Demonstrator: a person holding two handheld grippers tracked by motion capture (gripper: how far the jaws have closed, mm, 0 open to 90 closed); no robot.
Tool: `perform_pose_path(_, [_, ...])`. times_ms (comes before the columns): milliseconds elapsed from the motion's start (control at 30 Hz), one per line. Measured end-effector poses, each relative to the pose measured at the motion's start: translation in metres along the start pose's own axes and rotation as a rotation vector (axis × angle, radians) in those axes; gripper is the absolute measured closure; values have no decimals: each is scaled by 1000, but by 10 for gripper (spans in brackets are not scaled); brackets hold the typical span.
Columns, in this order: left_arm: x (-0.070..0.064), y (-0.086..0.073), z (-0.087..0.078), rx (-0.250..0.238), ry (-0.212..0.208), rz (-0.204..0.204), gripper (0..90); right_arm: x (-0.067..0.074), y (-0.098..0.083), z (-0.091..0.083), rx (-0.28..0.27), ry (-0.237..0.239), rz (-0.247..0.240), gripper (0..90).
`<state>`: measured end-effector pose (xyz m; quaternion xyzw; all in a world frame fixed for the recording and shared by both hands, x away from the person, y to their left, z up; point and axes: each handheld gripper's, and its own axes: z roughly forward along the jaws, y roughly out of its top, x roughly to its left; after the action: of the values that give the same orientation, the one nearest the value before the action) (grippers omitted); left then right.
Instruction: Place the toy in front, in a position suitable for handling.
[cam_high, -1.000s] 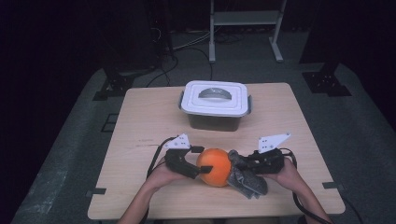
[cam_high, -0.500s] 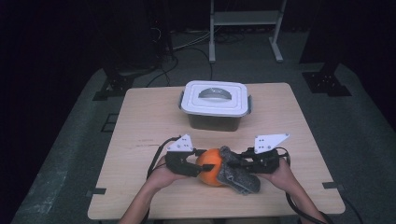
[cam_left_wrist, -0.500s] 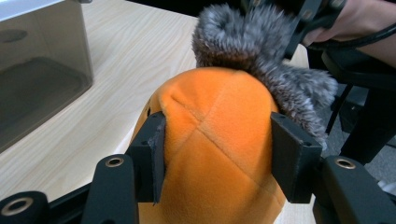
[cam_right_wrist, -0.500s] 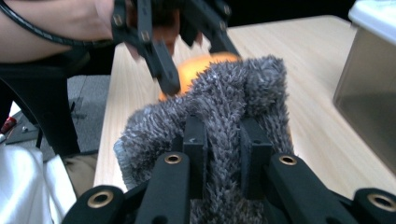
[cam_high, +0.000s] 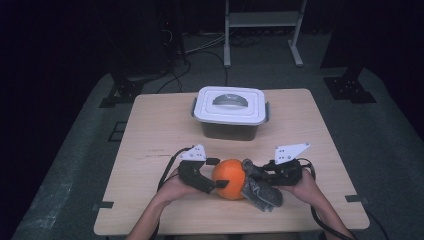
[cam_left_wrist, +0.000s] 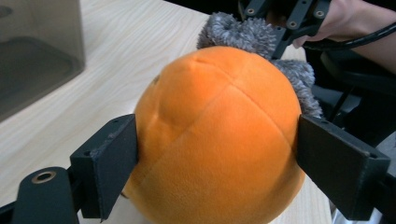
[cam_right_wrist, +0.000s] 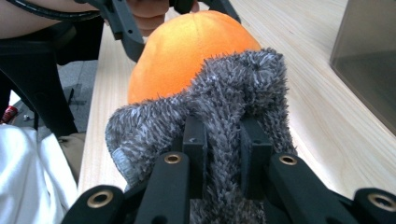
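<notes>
Low centre of the high view: left gripper (cam_high: 216, 184), jaws just reopening, hugs the orange plush ball (cam_high: 230, 178); right gripper (cam_high: 254, 174) is pinched tight on the grey fuzzy cloth (cam_high: 261, 191).

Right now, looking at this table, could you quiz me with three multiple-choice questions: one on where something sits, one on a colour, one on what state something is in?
1. Where does the lidded container stand?
A. at the table's far side, beyond the grippers
B. on the floor
C. between the person's forearms

2. What colour is the plush ball?
A. green
B. orange
C. white

3. What is the right gripper doing?
A. hanging open over the container
B. lying open on the table
C. shut on the grey fuzzy cloth

Answers:
1 A: the high view shows it past the ball, toward the far edge.
2 B: it is orange in all three views.
3 C: the right gripper view shows its jaws pinching a fold of the cloth.
</notes>
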<state>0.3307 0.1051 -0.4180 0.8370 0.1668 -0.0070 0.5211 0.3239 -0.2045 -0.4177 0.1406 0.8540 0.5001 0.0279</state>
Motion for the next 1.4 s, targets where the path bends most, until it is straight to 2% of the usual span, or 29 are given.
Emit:
perform_pose_path(67, [-1,1,-2,3,6,7,332,-2,-1,-1,-4,0,13,751])
perform_pose_path(100, [-3,4,-4,16,26,12,382,-1,0,0,-11,1,19,751])
perform_pose_path(167, [-4,4,-5,16,35,13,422,0,2,1,-26,3,20,752])
perform_pose_path(200, [-3,7,-10,5,63,1,432,0,6,0,-43,-7,17,752])
perform_pose_path(233, [-3,8,-12,-2,82,2,439,1,8,-2,-64,-16,10,752])
perform_pose_path(267, [-3,8,-12,-2,82,2,445,2,11,-4,-94,-12,9,753])
perform_pose_path(300, [-4,10,-13,-5,111,-5,446,3,14,-5,-130,4,12,754])
perform_pose_path(333, [-5,11,-12,-4,109,-7,446,6,18,-5,-153,11,7,753])
perform_pose_path(367, [-6,10,-12,-4,102,-5,445,8,21,-4,-151,6,-5,753])
perform_pose_path(433, [-6,10,-11,2,101,-2,436,10,22,-2,-132,-3,-16,752])
perform_pose_path(467, [-7,10,-10,18,95,4,422,9,18,5,-100,-8,-15,753])
perform_pose_path(500, [-6,9,-10,17,89,4,404,8,15,6,-95,-2,-9,754])
perform_pose_path(567, [-5,9,-11,9,74,4,348,6,12,6,-74,-6,-14,753])
perform_pose_path(700, [-5,9,-12,-5,75,7,223,2,4,3,-48,5,0,751])
perform_pose_path(800, [-3,5,-6,0,71,8,149,0,0,1,-34,23,0,750])
perform_pose_path(833, [-1,2,-1,-1,57,5,134,0,0,1,-31,30,3,750])
perform_pose_path(933, [-1,1,0,3,44,2,173,-2,0,0,-25,27,-4,750])
perform_pose_path(1033, [-6,2,-3,27,4,41,293,-4,-2,-1,-19,3,4,750])
perform_pose_path(1067, [-6,2,-3,27,4,41,328,-4,-2,-1,-19,3,4,750])
perform_pose_path(1100, [-7,1,-4,24,-18,43,356,-6,-3,-2,-13,-9,11,749])
perform_pose_path(1167, [-8,1,-4,26,-30,53,410,-8,-5,-4,-10,-22,24,748])
perform_pose_path(1267, [-6,1,-5,31,-2,43,454,-7,-2,-5,-11,-29,30,752])
perform_pose_path(1333, [-5,1,-6,31,-3,40,461,-5,3,-9,-32,-23,17,756])
perform_pose_path(1400, [-6,0,-5,30,-14,41,460,-1,8,-11,-84,-2,17,756])
